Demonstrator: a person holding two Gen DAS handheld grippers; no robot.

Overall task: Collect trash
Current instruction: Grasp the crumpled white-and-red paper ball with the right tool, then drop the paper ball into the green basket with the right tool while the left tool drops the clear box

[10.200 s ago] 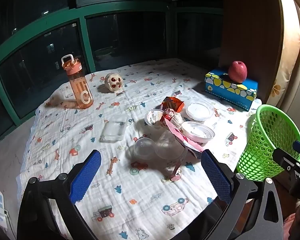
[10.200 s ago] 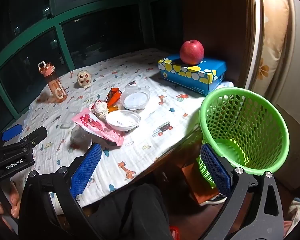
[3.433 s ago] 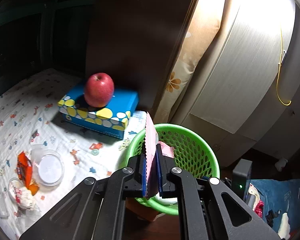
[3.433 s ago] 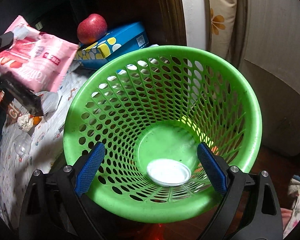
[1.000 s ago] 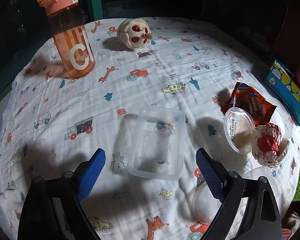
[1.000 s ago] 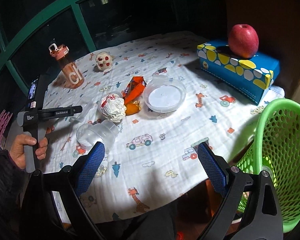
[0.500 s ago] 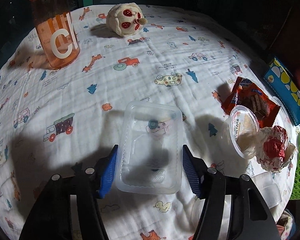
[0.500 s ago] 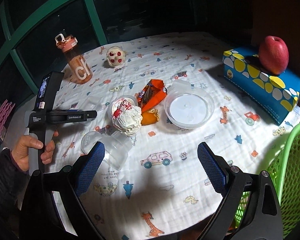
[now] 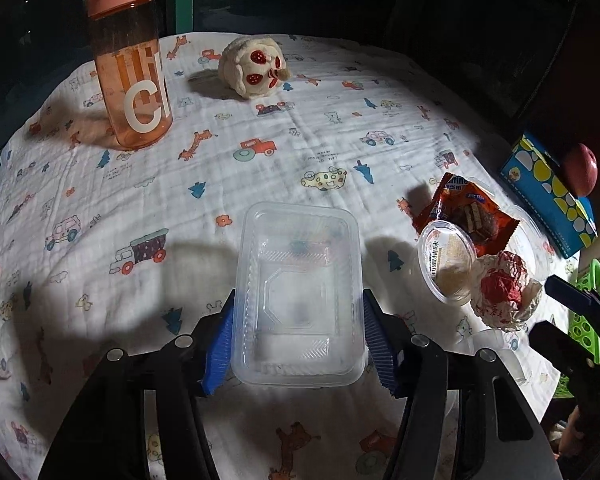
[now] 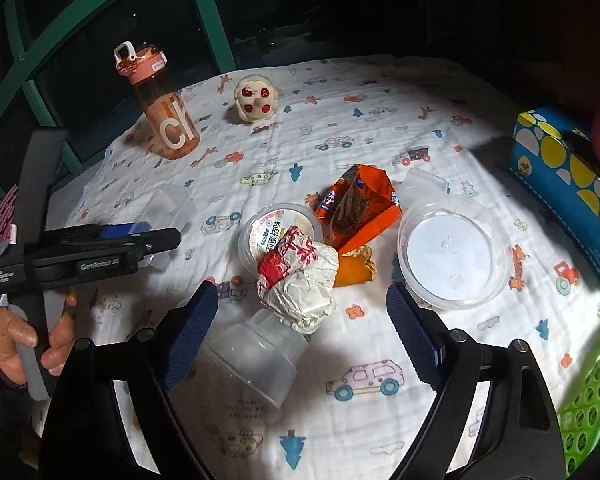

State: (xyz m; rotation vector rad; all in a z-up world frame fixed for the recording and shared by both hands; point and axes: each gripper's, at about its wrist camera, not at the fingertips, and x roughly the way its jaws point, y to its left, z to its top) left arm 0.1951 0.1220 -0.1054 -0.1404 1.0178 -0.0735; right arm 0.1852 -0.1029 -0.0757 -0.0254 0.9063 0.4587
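Observation:
My left gripper (image 9: pixel 296 340) is shut on a clear rectangular plastic tray (image 9: pixel 298 292), its blue pads against both long sides; the tray rests on the printed tablecloth (image 9: pixel 220 168). My right gripper (image 10: pixel 296 332) is open and empty, with a crumpled white-and-red paper wrapper (image 10: pixel 300 276) and a clear plastic cup (image 10: pixel 256 356) on its side between its fingers. Behind them lie a round lidded cup (image 10: pixel 276 232), an orange snack wrapper (image 10: pixel 360 208) and a round clear lid (image 10: pixel 452 252). The green basket (image 10: pixel 592 412) is at the lower right.
An orange water bottle (image 9: pixel 128 68) and a small plush toy (image 9: pixel 254 66) stand at the back of the table. A blue tissue box (image 10: pixel 564 188) with a red apple (image 9: pixel 580 168) on it sits at the right. Dark windows lie behind.
My left gripper has closed from open onto the clear tray. My right gripper has moved forward over the crumpled wrapper and cup, staying open.

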